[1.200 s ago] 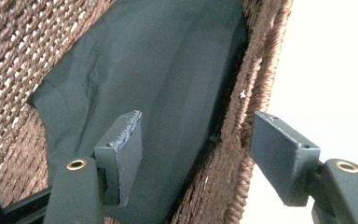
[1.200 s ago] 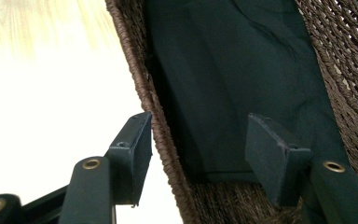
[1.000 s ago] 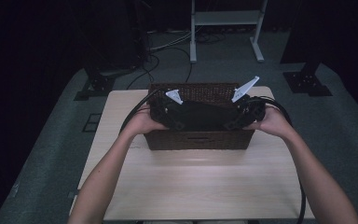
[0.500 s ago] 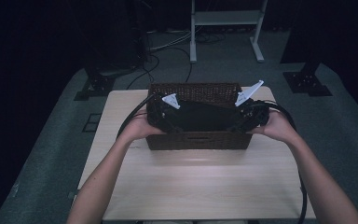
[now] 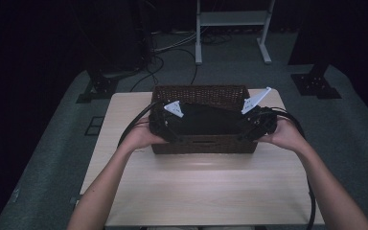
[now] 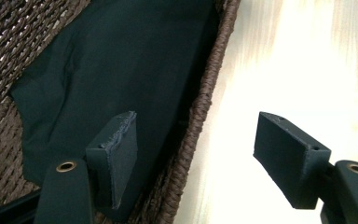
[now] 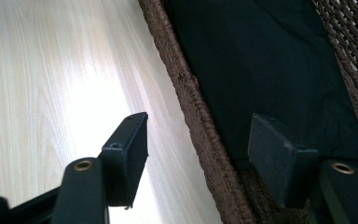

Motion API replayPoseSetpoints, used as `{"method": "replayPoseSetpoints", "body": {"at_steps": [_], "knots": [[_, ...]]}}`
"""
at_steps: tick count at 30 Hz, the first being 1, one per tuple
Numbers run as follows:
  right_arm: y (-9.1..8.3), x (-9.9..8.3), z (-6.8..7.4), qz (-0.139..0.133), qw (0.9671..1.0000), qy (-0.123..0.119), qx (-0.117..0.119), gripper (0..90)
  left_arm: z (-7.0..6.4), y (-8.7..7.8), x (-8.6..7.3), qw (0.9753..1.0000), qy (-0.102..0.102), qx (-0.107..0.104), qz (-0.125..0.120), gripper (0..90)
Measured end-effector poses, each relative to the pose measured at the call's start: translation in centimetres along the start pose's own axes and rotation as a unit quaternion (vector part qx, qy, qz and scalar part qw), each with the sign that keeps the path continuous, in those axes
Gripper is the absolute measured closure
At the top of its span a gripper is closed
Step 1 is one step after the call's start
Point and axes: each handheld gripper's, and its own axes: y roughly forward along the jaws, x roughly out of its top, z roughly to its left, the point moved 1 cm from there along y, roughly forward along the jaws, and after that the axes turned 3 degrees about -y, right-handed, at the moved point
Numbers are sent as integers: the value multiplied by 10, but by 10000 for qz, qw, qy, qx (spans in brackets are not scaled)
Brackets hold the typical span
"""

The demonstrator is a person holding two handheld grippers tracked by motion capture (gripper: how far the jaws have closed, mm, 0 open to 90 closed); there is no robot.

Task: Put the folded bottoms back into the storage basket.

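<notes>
In the high view, the person is bringing the left claw (image 5: pixel 168 128) and the right claw (image 5: pixel 253 128) to the two ends of a brown wicker basket (image 5: pixel 201 143) on the pale wooden surface (image 5: pixel 201 187). A black cloth (image 5: pixel 210 120) is lying inside the basket, between the two claws.

In the left gripper view, the left claw (image 6: pixel 193 161) is standing wide open and empty, straddling the basket's rim (image 6: pixel 205 107): one jaw over the cloth (image 6: pixel 121 56), the other over the surface (image 6: pixel 307 70).

In the right gripper view, the right claw (image 7: pixel 199 156) is likewise gaping with nothing in it, the rim (image 7: pixel 191 102) running between its jaws and the cloth (image 7: pixel 256 60) beyond its inner jaw.

The step in hand seems to be taking hold of the basket's walls. Next, both claws should be sinking over the rim, closing together, then lifting evenly.
</notes>
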Motion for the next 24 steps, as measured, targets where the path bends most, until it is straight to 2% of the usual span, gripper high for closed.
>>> {"method": "replayPoseSetpoints", "body": {"at_steps": [7, 24], "knots": [[1, -3, 4, -15, 10000, 17, -59, 325, -5, -2, -4, 10000, 12, 57, -19, 270], [4, -12, 14, -51, 9999, 64, -72, 264, -19, -1, -12, 10000, 29, 22, -76, 209]]}}
